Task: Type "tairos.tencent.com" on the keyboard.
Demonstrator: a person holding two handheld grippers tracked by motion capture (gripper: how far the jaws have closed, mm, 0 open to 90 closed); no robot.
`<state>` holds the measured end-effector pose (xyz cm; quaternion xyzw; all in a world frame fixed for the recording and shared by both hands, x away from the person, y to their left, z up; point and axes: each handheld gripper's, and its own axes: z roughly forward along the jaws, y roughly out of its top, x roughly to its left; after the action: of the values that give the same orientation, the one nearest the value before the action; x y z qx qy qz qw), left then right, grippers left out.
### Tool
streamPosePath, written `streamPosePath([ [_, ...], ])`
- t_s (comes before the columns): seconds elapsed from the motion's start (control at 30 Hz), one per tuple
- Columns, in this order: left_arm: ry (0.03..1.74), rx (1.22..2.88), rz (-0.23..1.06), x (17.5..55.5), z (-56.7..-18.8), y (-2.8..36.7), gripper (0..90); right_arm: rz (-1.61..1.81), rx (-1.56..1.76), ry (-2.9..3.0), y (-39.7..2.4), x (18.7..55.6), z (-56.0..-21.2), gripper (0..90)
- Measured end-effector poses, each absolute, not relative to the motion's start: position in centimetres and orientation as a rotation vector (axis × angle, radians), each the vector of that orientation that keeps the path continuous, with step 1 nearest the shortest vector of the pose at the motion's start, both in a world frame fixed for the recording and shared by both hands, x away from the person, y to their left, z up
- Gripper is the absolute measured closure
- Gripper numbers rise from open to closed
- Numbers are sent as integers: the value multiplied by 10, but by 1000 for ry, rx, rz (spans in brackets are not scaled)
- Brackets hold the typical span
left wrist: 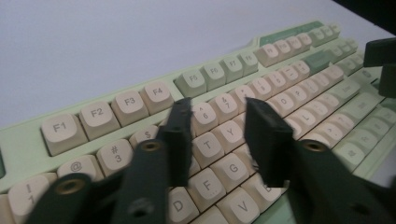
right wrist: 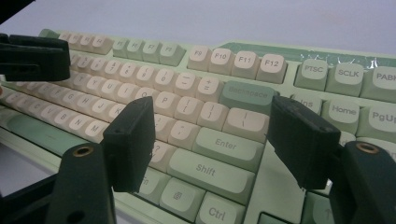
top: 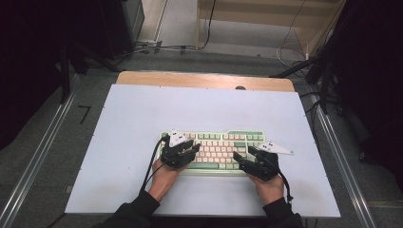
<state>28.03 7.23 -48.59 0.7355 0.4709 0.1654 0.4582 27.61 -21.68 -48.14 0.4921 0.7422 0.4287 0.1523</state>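
Observation:
A pale green keyboard [top: 216, 142] with cream and green keys lies on the white table top, near its front middle. My left gripper [top: 192, 146] hovers over the keyboard's left half. In the left gripper view its jaws [left wrist: 218, 109] stand apart above the T and Y keys with nothing between them. My right gripper [top: 243, 152] sits over the keyboard's right half. In the right gripper view it [right wrist: 212, 121] is open, its jaws spread either side of the Enter and Shift keys [right wrist: 219, 156]. No key looks pressed by a pad.
The white table top [top: 142, 118] has bare room all around the keyboard. A wooden strip [top: 204, 80] runs along its far edge. Metal rails [top: 38, 156] flank the table, and cables [top: 166, 47] lie on the floor behind it.

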Motion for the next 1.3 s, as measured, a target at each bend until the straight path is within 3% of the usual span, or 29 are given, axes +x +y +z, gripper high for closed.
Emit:
streamPosePath([
  [0.1,1168,1798,414,278,-482,77,435,1235,1416,2127,-217,276,-481,306],
  [0.17,1158,1802,436,275,-480,81,365,1236,1414,2126,-218,276,-480,306],
  [0.27,1170,1798,448,273,-478,86,320,1239,1414,2129,-217,277,-480,306],
  [0.4,1197,1783,454,271,-478,97,323,1235,1405,2138,-214,277,-480,305],
  [0.67,1245,1736,485,269,-479,114,498,1235,1388,2152,-210,279,-481,306],
  [1.0,1224,1764,455,270,-481,114,896,1236,1382,2157,-209,279,-481,306],
  [1.3,1230,1815,431,276,-488,105,900,1233,1383,2160,-208,279,-481,306],
])
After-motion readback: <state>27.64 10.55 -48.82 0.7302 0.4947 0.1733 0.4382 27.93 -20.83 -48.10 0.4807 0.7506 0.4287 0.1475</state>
